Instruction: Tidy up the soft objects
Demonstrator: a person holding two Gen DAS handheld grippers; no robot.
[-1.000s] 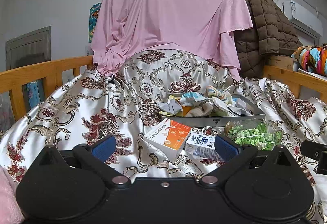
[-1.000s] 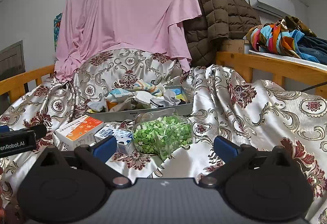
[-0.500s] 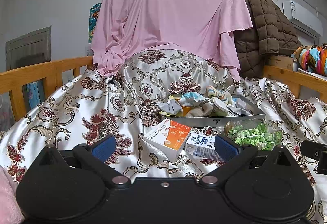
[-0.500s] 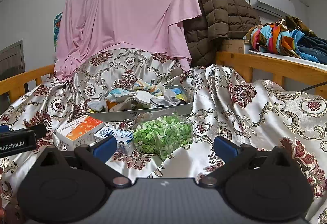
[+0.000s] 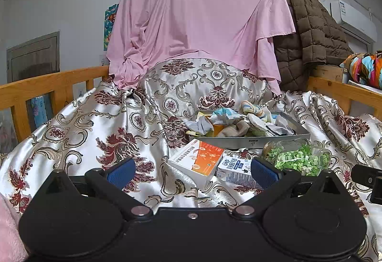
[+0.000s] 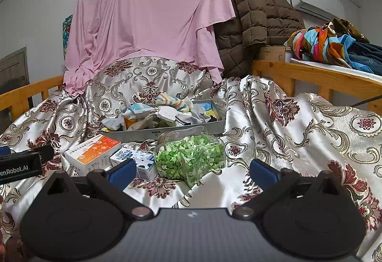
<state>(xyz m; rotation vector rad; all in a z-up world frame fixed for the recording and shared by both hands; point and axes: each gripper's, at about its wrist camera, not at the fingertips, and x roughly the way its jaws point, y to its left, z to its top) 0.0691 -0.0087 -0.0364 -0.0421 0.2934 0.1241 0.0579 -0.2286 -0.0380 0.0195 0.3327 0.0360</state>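
A grey tray (image 5: 248,141) (image 6: 167,132) heaped with crumpled socks and cloths (image 5: 238,119) (image 6: 164,113) sits on the patterned satin bedspread. In front of it lie an orange-and-white box (image 5: 199,161) (image 6: 93,154), a small blue-and-white carton (image 5: 235,168) (image 6: 137,160) and a clear bag of green pieces (image 5: 297,158) (image 6: 191,158). My left gripper (image 5: 192,172) is open and empty, just short of the box. My right gripper (image 6: 192,172) is open and empty, just short of the green bag.
Wooden bed rails (image 5: 47,87) (image 6: 322,78) run along both sides. A pink sheet (image 5: 198,23) hangs behind, with a brown quilted jacket (image 6: 253,20) beside it. Colourful clothes (image 6: 334,44) lie on a ledge at right. The left gripper's body shows at the right view's left edge (image 6: 19,165).
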